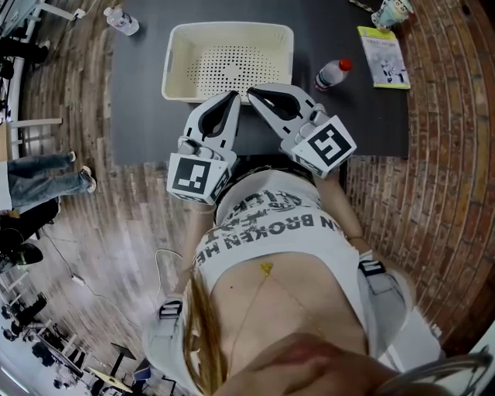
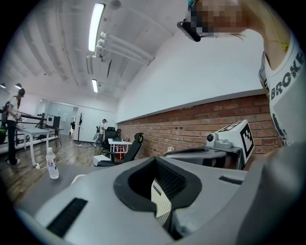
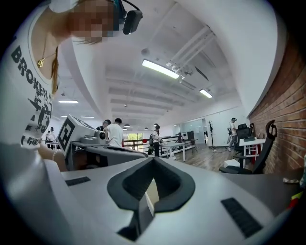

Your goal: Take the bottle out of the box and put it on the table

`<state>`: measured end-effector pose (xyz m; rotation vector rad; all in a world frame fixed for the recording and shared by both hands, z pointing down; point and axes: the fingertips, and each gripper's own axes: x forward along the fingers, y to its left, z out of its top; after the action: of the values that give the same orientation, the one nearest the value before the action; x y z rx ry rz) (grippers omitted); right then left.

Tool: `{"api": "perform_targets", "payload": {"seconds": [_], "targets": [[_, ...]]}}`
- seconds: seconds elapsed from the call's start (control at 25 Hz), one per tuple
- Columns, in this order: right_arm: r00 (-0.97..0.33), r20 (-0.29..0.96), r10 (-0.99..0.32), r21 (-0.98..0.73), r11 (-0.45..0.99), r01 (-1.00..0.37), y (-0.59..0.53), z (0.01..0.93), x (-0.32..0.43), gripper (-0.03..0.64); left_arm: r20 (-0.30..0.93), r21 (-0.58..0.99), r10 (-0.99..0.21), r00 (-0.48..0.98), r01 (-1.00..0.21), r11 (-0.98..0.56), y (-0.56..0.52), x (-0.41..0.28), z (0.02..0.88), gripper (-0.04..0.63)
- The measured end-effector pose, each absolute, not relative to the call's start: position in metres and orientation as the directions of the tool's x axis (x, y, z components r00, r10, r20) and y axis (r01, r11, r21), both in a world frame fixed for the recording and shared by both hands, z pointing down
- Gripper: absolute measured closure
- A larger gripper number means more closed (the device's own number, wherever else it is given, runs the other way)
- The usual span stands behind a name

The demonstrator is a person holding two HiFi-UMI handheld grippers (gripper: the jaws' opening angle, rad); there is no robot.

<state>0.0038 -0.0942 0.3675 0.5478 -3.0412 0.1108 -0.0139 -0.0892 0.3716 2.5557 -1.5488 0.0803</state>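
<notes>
A cream perforated box (image 1: 179, 46) stands on the dark table (image 1: 139, 100) with nothing inside it. To its right a white bottle with a red cap (image 1: 332, 74) lies on the table. Both grippers hover close to my body, just before the box's near rim. My left gripper (image 1: 233, 96) is shut with nothing between its jaws, and its closed tips (image 2: 160, 198) show in the left gripper view. Beside it my right gripper (image 1: 250, 92) is also shut and empty, its tips (image 3: 149, 194) meeting in the right gripper view.
A clear water bottle (image 1: 122, 21) stands on the table's far left corner, also seen as the bottle (image 2: 52, 163) in the left gripper view. A booklet (image 1: 384, 56) and a cup (image 1: 392, 11) lie at the far right. People, desks and chairs stand farther back in the room.
</notes>
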Motion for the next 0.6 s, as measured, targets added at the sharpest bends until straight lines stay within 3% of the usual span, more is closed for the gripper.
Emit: {"api": "perform_targets", "payload": {"seconds": [0.6], "targets": [[-0.936,0.117,-0.332,-0.049,0.939,-0.34,-0.093,0.379,0.006,0.607,0.157,0.101,-0.87,0.467,-0.884,-0.456,-0.088,-0.01,0.38,0.595]]}}
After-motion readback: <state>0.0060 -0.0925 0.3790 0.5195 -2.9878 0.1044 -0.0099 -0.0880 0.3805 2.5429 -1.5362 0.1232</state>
